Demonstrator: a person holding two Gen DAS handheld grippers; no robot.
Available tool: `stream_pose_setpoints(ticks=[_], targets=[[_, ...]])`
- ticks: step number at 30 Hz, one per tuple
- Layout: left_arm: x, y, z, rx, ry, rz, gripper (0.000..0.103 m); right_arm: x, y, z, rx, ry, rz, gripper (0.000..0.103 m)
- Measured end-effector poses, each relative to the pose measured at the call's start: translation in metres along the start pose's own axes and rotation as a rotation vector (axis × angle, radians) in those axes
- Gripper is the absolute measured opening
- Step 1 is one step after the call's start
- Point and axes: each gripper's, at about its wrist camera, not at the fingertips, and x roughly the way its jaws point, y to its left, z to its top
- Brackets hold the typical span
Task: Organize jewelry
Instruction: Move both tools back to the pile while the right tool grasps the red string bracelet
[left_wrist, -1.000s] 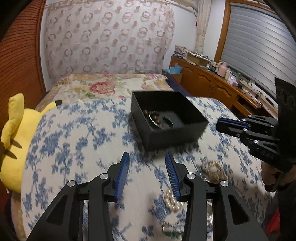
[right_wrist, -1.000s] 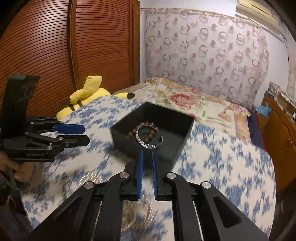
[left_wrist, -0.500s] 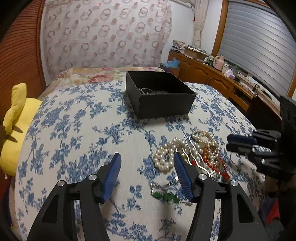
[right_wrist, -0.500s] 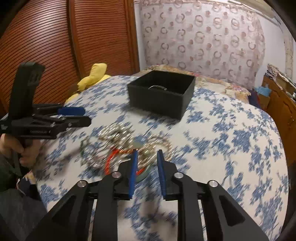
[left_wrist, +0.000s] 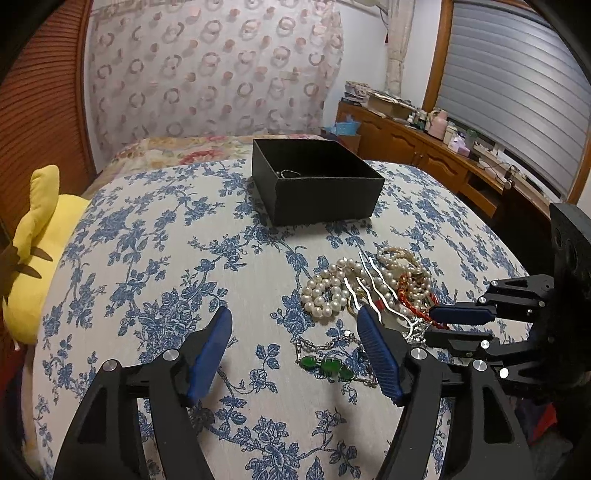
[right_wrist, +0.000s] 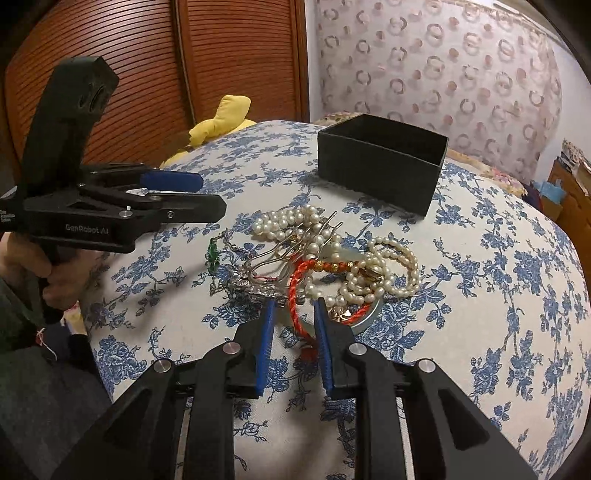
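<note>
A black open box (left_wrist: 317, 195) (right_wrist: 380, 177) stands on the flowered cloth with a silver bangle (left_wrist: 288, 172) inside. Before it lies a tangle: pearl strands (left_wrist: 325, 291) (right_wrist: 288, 221), a silver hair fork (left_wrist: 373, 288) (right_wrist: 280, 254), a red cord bracelet (right_wrist: 299, 280) and a green-stone necklace (left_wrist: 325, 365) (right_wrist: 212, 254). My left gripper (left_wrist: 294, 314) (right_wrist: 212, 195) hovers left of the pile. Its jaws are opening and touch nothing. My right gripper (right_wrist: 294, 305) (left_wrist: 430, 324) is at the pile's near edge. Its jaws are closing, with the red cord between them and a gap on both sides.
A yellow plush toy (left_wrist: 33, 266) (right_wrist: 221, 118) lies at the cloth's left edge. A wooden sideboard (left_wrist: 424, 147) with clutter runs along the right wall. Slatted wooden doors (right_wrist: 221, 55) stand behind. A person's hand (right_wrist: 33, 266) grips the left handle.
Both grippers have drawn back from the box to the jewelry pile. The right one left the silver bangle in the box and parted its jaws slightly. The left jaws have widened.
</note>
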Motion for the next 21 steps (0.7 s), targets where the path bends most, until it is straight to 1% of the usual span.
stream_pose_setpoints(ticks=[1,2,3,8,11,15,21], targets=[[0.000,0.000,0.000,-0.001,0.000,-0.001,0.067,-0.001,0.001,0.000,-0.005,0.001,0.009,0.009],[0.000,0.000,0.000,-0.001,0.000,-0.002,0.067,-0.003,0.001,0.000,-0.008,-0.001,0.016,0.008],[0.000,-0.001,-0.001,0.000,0.000,-0.004,0.067,-0.004,0.001,0.000,-0.009,-0.006,0.014,0.004],[0.002,-0.004,-0.003,0.008,0.008,-0.005,0.067,-0.015,-0.007,0.003,0.010,-0.032,0.030,0.003],[0.002,-0.007,-0.004,0.012,0.011,-0.006,0.067,-0.026,-0.012,0.007,0.016,-0.068,0.013,0.003],[0.003,-0.009,-0.005,0.014,0.014,-0.012,0.067,-0.051,-0.024,0.019,0.040,-0.142,-0.010,0.003],[0.003,-0.014,-0.006,0.018,0.016,-0.025,0.067,-0.075,-0.039,0.031,0.056,-0.201,-0.041,0.003]])
